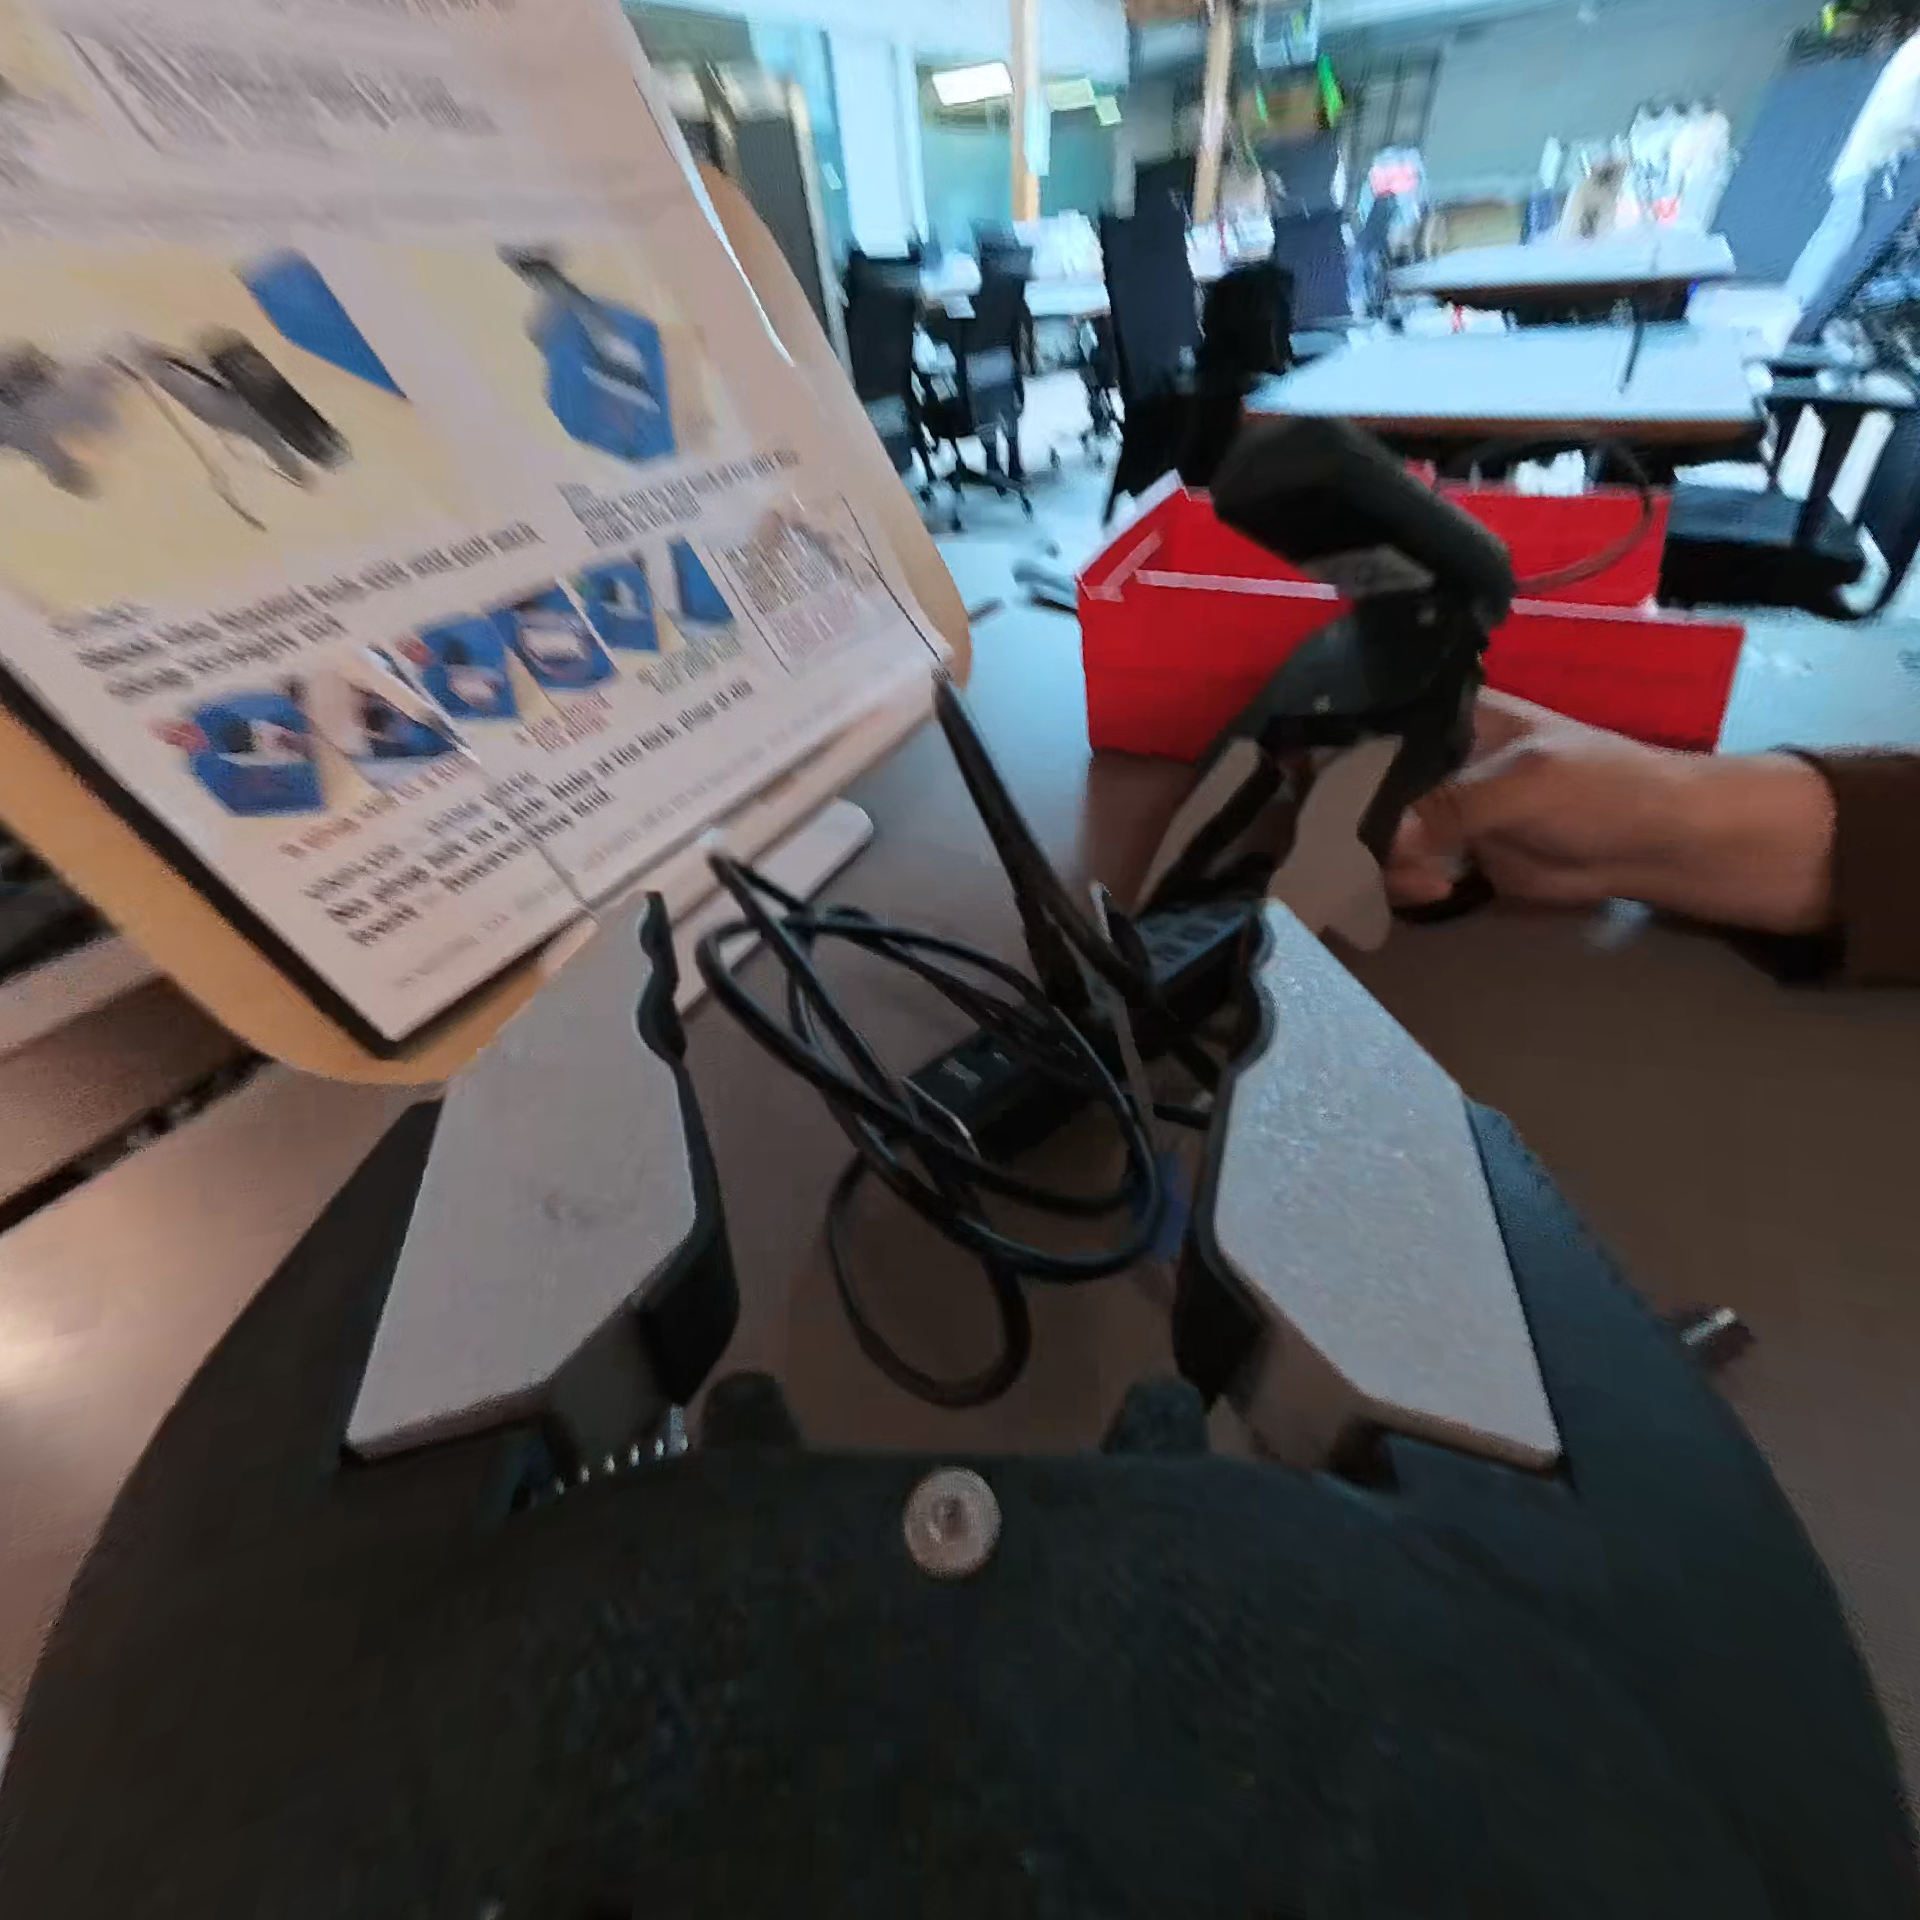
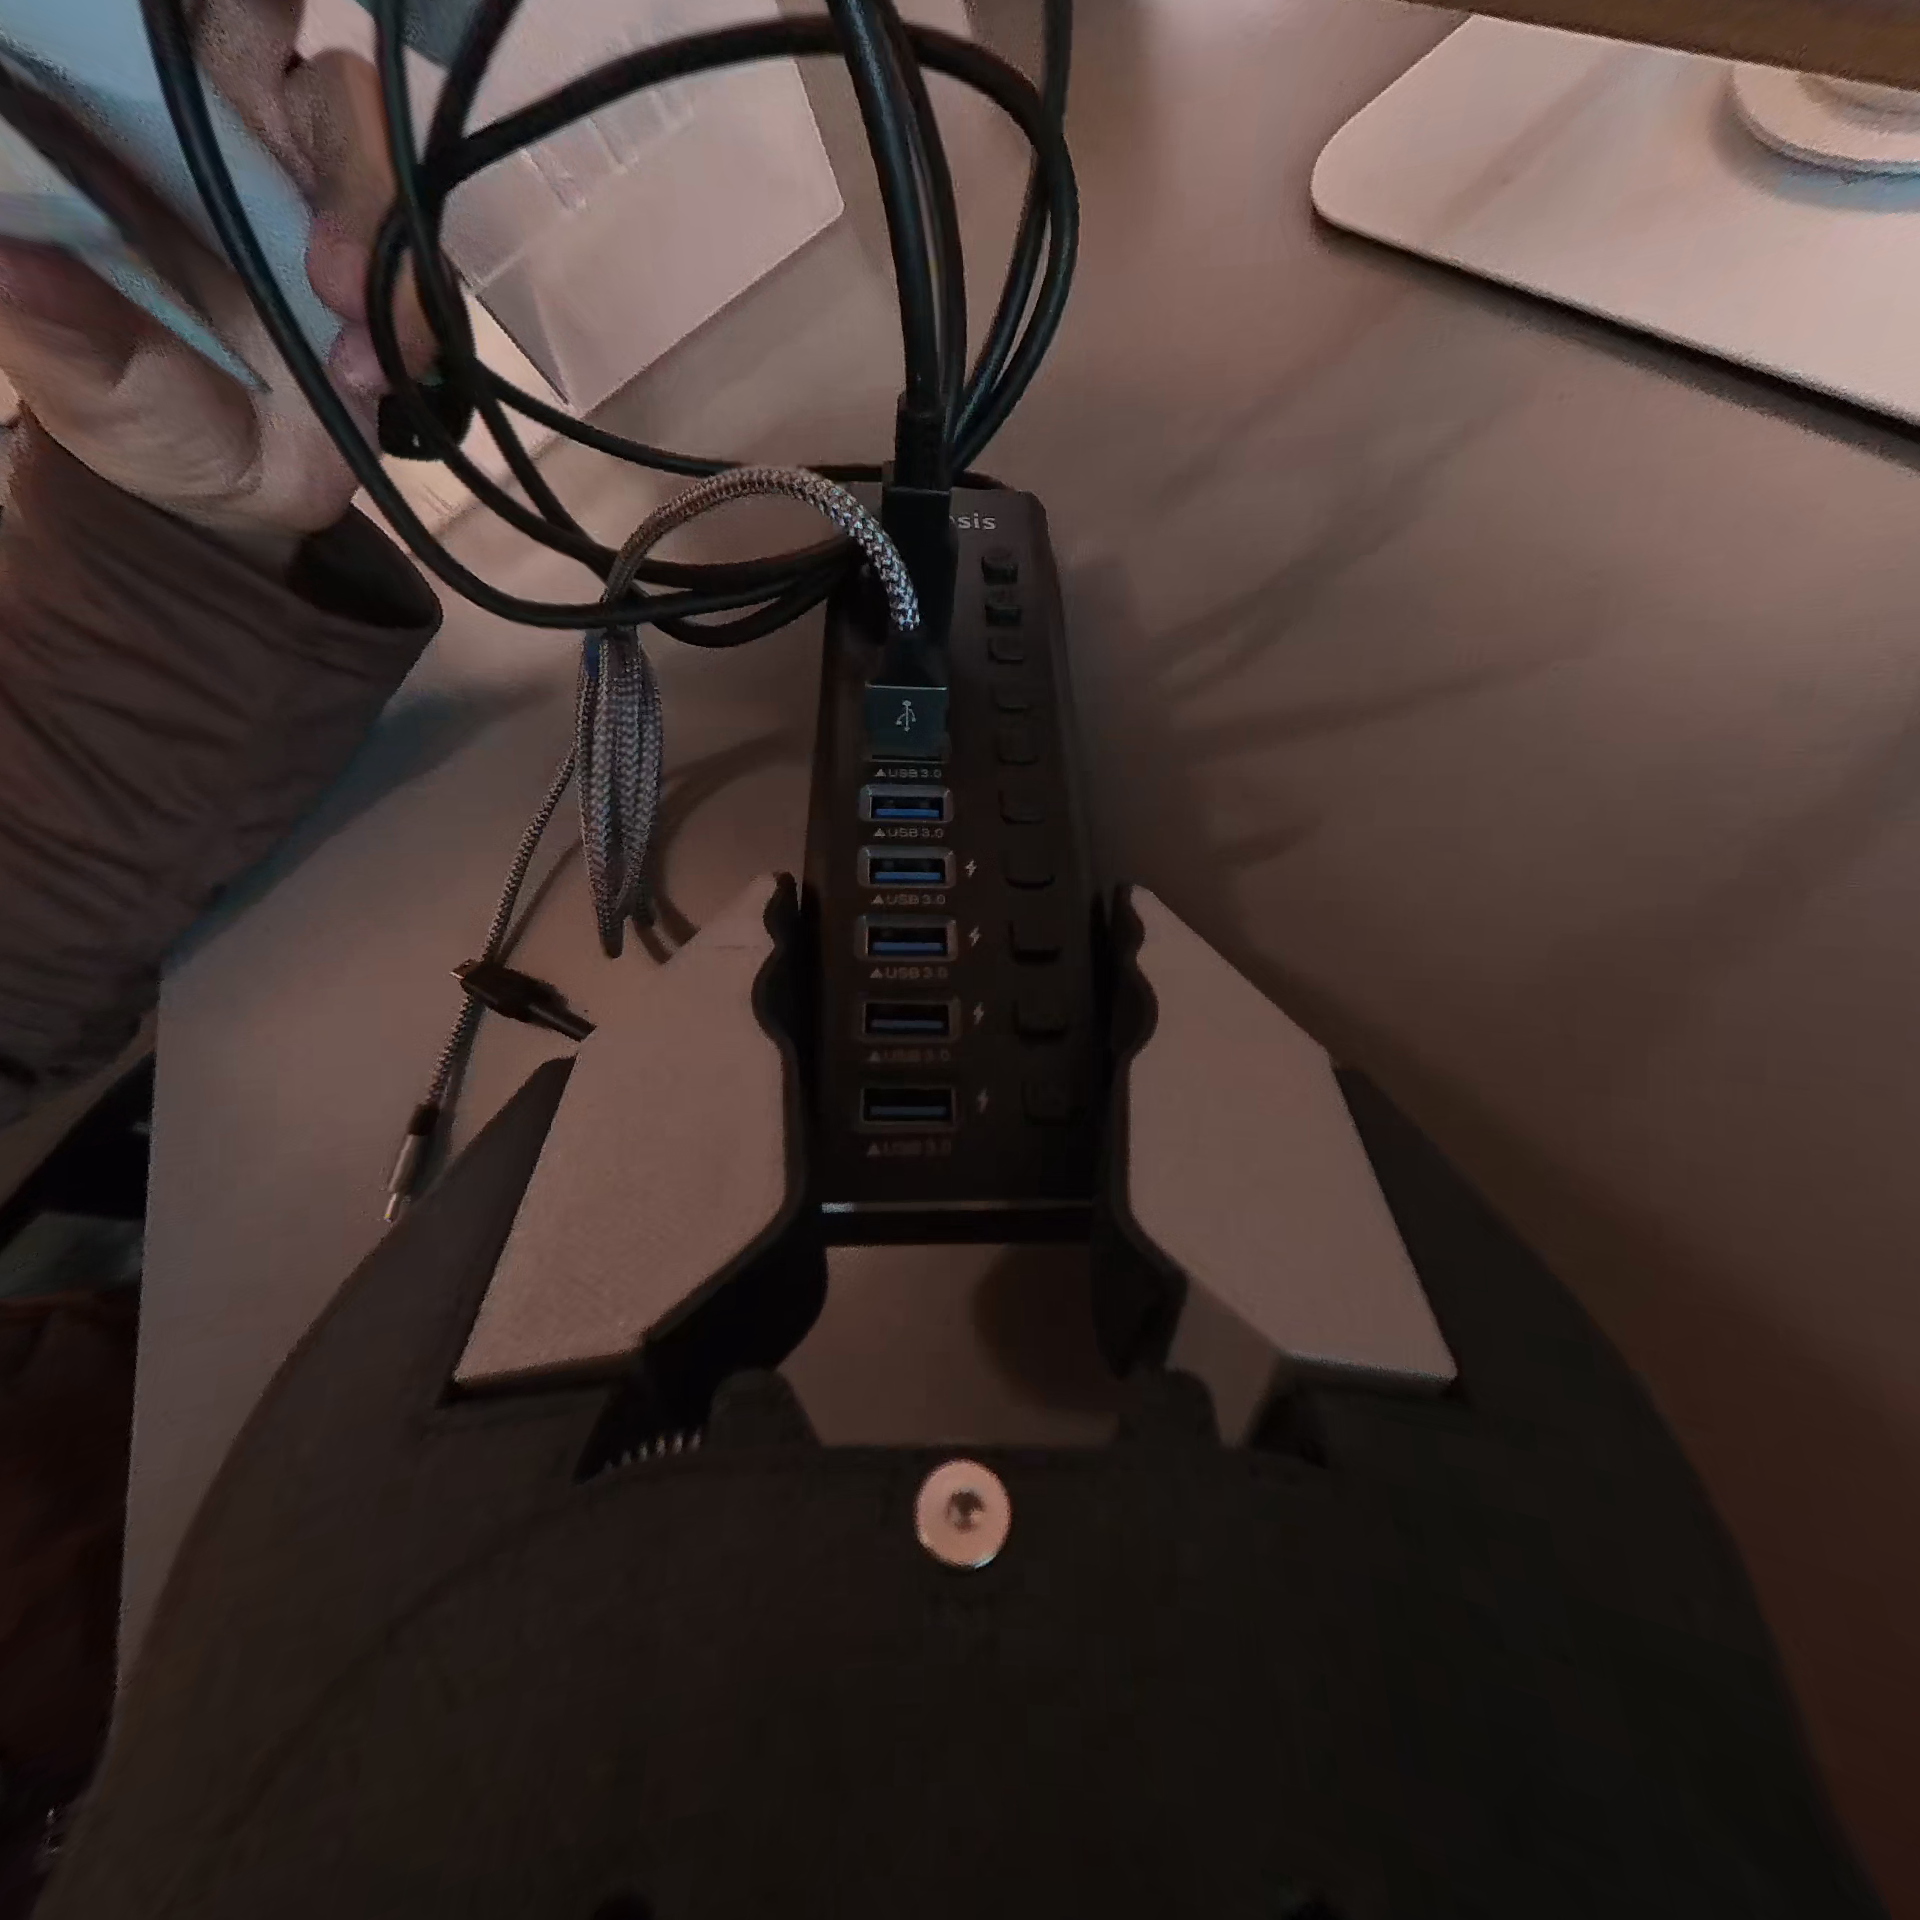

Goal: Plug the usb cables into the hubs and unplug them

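Observation:
My right gripper [image 2: 951, 935] is shut on the sides of a long black USB hub [image 2: 940, 1049] with a row of blue ports and side buttons. A braided grey cable's USB plug [image 2: 909, 717] sits in one of the far ports, and a black plug [image 2: 920, 499] is at the hub's far end. My left gripper [image 1: 956, 925] is open and empty. It hovers over a tangle of black cables [image 1: 935, 1143] and a smaller black hub [image 1: 982, 1091]. The right gripper [image 1: 1351, 665] also shows there, over the long hub [image 1: 1190, 935].
A tilted board with an instruction sheet [image 1: 364, 520] stands at the left on a pale base [image 2: 1621, 208]. A red bin [image 1: 1195, 644] sits behind. A person's hand [image 1: 1621, 831] holds the right gripper. Loose braided cable ends [image 2: 520, 1003] lie left of the hub.

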A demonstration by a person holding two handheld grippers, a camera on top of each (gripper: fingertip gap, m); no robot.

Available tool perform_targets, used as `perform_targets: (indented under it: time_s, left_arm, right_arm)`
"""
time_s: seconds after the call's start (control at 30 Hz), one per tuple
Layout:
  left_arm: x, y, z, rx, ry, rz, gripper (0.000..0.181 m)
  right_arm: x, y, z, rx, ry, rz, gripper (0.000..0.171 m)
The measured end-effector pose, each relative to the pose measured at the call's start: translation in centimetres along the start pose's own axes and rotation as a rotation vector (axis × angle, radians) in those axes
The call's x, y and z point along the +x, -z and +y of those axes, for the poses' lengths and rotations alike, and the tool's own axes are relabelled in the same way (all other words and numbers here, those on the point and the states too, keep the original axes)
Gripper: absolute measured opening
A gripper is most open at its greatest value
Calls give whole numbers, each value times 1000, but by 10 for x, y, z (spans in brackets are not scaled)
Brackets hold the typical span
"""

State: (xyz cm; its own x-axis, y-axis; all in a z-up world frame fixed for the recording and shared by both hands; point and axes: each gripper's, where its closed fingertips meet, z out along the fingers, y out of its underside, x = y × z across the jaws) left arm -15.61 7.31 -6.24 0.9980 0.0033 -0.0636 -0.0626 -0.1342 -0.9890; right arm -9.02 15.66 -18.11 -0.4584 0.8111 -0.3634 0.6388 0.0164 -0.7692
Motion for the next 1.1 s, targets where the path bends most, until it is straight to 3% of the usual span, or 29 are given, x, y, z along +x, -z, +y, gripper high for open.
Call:
perform_targets:
  time_s: [0.1,0.3,0.37,0.47,0.57,0.63,0.67,0.73,0.87,0.93,0.97,1.03,1.1]
  left_arm:
    - [-18,13,-14,126,25,-115,102]
    - [-33,16,3,72,220,-100,104]
    - [-28,15,4,58,265,-37,101]
    - [-5,28,-18,139,149,80,62]
    - [18,48,-48,268,80,158,58]
    - [50,60,-61,317,126,364,50]
    - [69,66,-64,320,144,500,34]
    - [93,64,-57,266,174,660,14]
    - [112,21,0,-91,226,684,41]
    - [129,11,13,-170,261,755,37]
    - [134,4,19,-201,277,762,26]
    - [128,-19,35,-281,312,649,11]
    - [115,-37,36,-269,376,523,12]
  right_arm:
    - [-4,-1,-3,11,14,-7,57]
    - [-12,0,-8,55,-55,-90,57]
    - [-14,3,-12,83,-102,-131,57]
    - [-18,9,-20,147,-169,-201,57]
    - [-20,16,-28,206,-214,-252,57]
    - [-21,20,-30,230,-226,-270,57]
    - [-22,21,-32,243,-232,-284,57]
    - [-26,24,-36,275,-250,-321,57]
    - [-35,31,-47,344,-271,-393,57]
    - [-37,36,-51,379,-275,-402,57]
    - [-38,38,-53,394,-272,-405,57]
    - [-39,43,-56,420,-262,-408,57]
    - [-41,47,-58,441,-251,-411,57]
